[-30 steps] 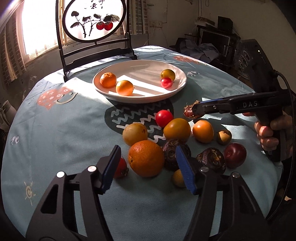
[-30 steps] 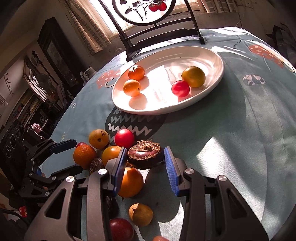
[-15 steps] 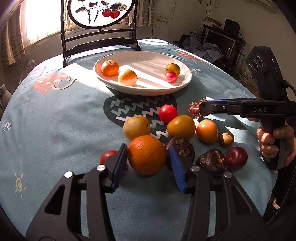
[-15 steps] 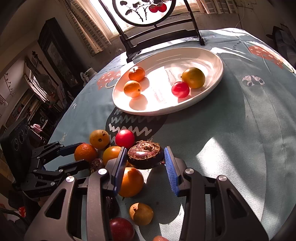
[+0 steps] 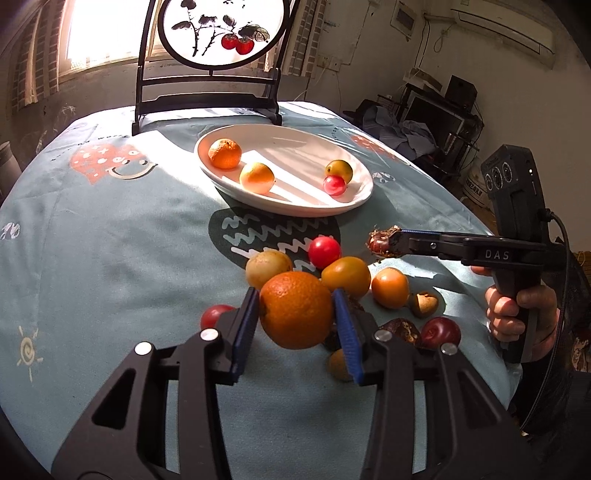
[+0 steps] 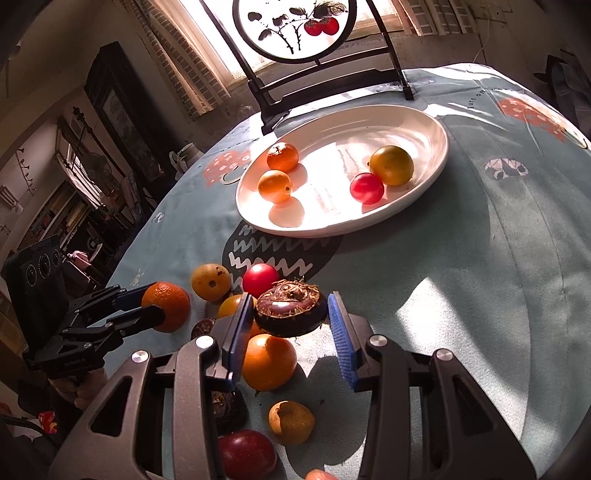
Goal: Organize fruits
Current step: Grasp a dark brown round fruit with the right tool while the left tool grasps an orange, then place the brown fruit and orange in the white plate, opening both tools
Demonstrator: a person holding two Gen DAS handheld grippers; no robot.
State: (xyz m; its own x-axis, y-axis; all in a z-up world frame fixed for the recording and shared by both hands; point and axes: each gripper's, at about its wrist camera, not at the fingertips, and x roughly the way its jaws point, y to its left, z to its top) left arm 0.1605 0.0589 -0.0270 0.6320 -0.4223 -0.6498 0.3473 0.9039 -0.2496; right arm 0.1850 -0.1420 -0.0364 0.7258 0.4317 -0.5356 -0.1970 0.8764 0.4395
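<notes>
Gripping an orange, the left gripper faces the plate at twelve o'clock; the right gripper clamps a dark chestnut-like fruit.

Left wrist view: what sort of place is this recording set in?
Probably a lived-in home room, not a lab: a round table under a printed tablecloth, a chair with a painted back by a sunlit window, and a wall air conditioner.

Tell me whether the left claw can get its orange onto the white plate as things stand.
Probably yes. The left claw grips the orange above the loose fruit, and the cloth up to the white plate is bare; the right claw stands off to the side.
</notes>
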